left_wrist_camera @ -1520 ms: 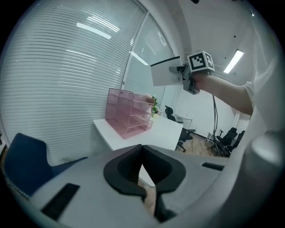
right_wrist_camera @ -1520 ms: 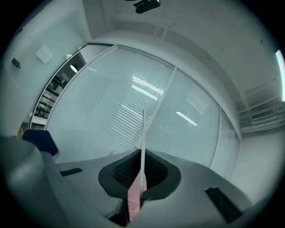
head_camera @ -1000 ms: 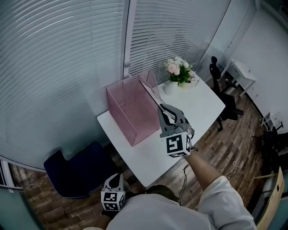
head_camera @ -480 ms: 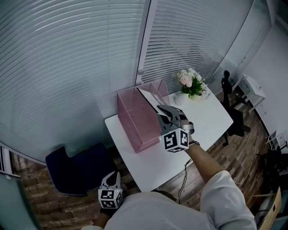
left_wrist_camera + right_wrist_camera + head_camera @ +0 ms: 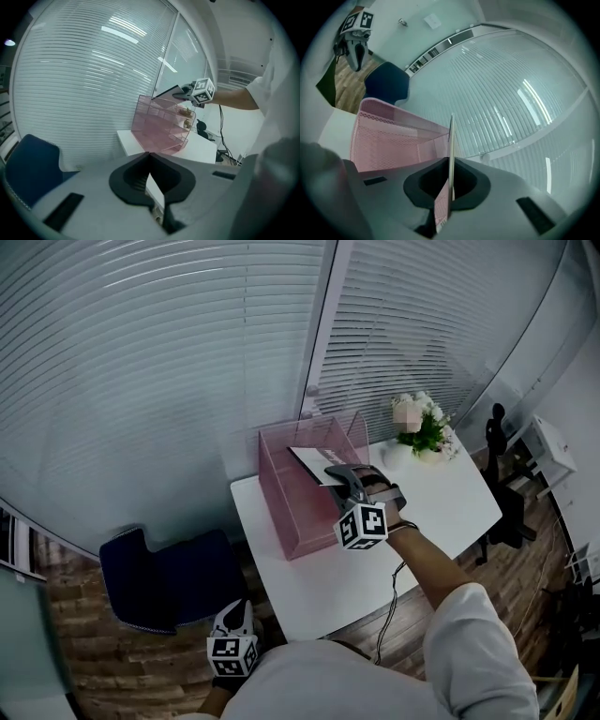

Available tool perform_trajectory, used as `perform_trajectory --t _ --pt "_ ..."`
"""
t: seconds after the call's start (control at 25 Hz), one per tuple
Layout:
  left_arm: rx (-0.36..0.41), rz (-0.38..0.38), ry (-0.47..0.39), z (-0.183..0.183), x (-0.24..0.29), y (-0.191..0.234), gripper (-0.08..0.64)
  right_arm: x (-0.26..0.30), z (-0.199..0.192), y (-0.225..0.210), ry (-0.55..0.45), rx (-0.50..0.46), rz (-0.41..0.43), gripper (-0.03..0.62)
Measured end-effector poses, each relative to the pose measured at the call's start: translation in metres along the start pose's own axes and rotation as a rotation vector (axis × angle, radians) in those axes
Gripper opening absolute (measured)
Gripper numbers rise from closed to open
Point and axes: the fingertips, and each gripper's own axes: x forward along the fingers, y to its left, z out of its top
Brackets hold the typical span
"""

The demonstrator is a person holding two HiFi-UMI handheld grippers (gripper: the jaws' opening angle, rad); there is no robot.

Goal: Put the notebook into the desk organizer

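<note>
Head view: the notebook (image 5: 312, 463) is thin and flat, up over the open top of the pink desk organizer (image 5: 298, 521) on the far left of the white table (image 5: 441, 498). It looks light and a bit bendy, so holding one edge seems best. The right gripper (image 5: 337, 476) pinches its near edge. The left gripper (image 5: 233, 610) hangs low, pressed together on nothing. Flowers (image 5: 419, 418) stand far right, a blue chair (image 5: 155, 577) near left. The organizer's walls might catch it.

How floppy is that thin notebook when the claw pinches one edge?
Probably fairly stiff: the notebook sticks straight out from the right claw without sagging. Likely light, since one edge pinch holds it. Thin, so bumps may bend it.
</note>
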Motion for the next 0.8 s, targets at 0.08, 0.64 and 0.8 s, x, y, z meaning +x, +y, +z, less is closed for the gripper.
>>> perform_trajectory --t 0.08,0.64,0.8 --pt "-0.010 0.015 0.006 -0.004 -0.001 -0.001 0.009 0.007 -0.003 0.009 -0.005 -0.034 0.041 0.023" --pt "-0.030 0.023 0.031 -0.012 0.016 -0.008 0.008 0.024 -0.018 0.071 -0.002 -0.211 0.279 0.048" --pt "-0.028 0.015 0.035 -0.011 0.018 -0.009 0.008 0.021 -0.020 0.077 -0.004 -0.201 0.353 0.080"
